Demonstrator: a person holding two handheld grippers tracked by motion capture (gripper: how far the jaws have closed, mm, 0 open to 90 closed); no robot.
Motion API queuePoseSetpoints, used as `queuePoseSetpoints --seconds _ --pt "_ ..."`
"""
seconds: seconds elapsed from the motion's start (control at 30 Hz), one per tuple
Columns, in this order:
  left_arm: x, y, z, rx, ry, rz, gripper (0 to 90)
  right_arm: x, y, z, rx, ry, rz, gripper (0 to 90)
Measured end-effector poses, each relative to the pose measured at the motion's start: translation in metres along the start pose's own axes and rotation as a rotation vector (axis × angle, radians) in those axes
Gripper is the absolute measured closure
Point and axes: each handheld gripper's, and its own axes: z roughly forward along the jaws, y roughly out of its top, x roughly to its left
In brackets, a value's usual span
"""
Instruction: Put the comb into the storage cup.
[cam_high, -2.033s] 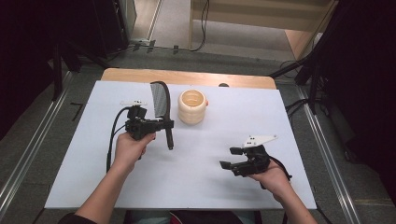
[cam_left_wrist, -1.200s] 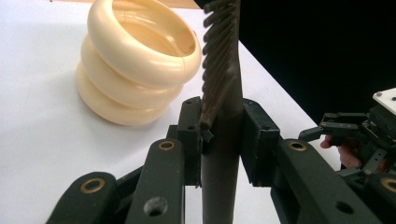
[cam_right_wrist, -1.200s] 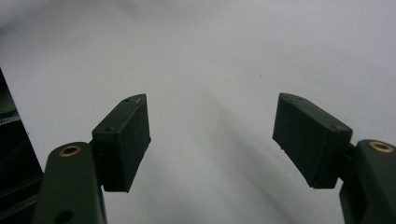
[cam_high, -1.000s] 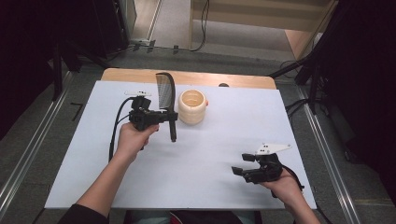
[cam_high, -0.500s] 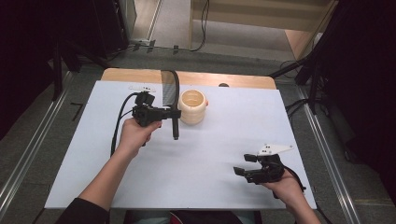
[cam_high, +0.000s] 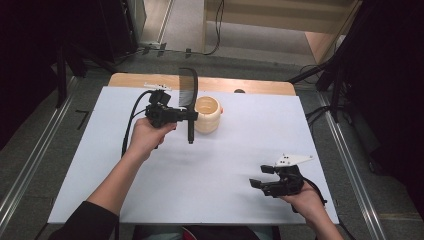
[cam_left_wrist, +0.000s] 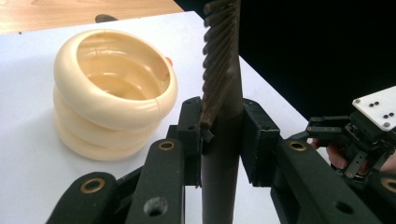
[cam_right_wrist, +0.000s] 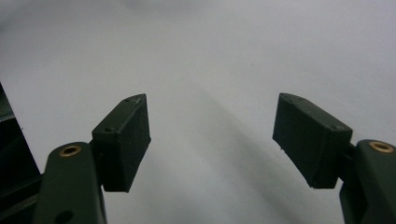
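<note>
Left claw (cam_high: 186, 116) pinching comb (cam_high: 191, 102) upright at mid-handle, beside cream holder (cam_high: 207, 114); risking pivoting, catching rim, tipping holder; right claw (cam_high: 260, 182) resting spread, empty, above worktop (cam_high: 225, 165).

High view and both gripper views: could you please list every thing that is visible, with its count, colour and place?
Comb: one, black, upright, its handle clamped in the left gripper, just left of the holder.
Ridged holder: one, cream, open at the top, at the far middle of the table.
Table: one, white top with a wooden strip along the far edge.
Left gripper: one, black, shut on the comb, above the far left part of the table.
Right gripper: one, black, open with nothing between the jaws, low over the near right of the table.
Person's hands: two, each holding one gripper.
</note>
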Motion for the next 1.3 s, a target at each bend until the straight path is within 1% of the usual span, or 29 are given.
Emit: queuePoseSetpoints --seconds 0.3,0.4,0.47,0.7,0.93,1.07,1.17,1.27,1.3 --pt "0.0 0.014 0.003 -0.008 -0.004 0.005 72.6 0.0 0.0 0.0 0.001 0.0 0.0 25.4" --pt "0.0 0.019 0.004 -0.013 -0.021 -0.002 72.6 0.0 0.0 0.0 -0.002 -0.002 -0.003 25.4" --pt "0.0 0.023 0.005 -0.015 -0.008 0.008 72.7 0.0 0.0 0.0 -0.002 -0.002 -0.003 25.4" --pt "0.004 0.035 0.005 -0.023 0.016 0.015 72.6 0.001 0.001 0.0 0.001 0.0 -0.009 25.4" --pt "0.007 0.045 0.004 -0.052 0.032 0.011 72.6 0.002 0.001 0.001 -0.002 0.003 -0.014 25.4" --pt "0.007 0.051 0.007 -0.058 0.046 0.017 72.6 0.003 0.002 0.001 0.002 0.002 -0.02 25.4" --pt "0.008 0.055 0.009 -0.068 0.042 0.009 72.6 0.003 0.002 0.001 0.003 0.004 -0.02 25.4" --pt "0.008 0.058 0.012 -0.074 0.065 0.014 72.6 0.003 0.002 0.001 0.003 0.008 -0.02 25.4" --pt "0.007 0.059 0.013 -0.079 0.067 0.008 72.6 0.003 0.002 0.001 0.006 0.008 -0.018 25.4"
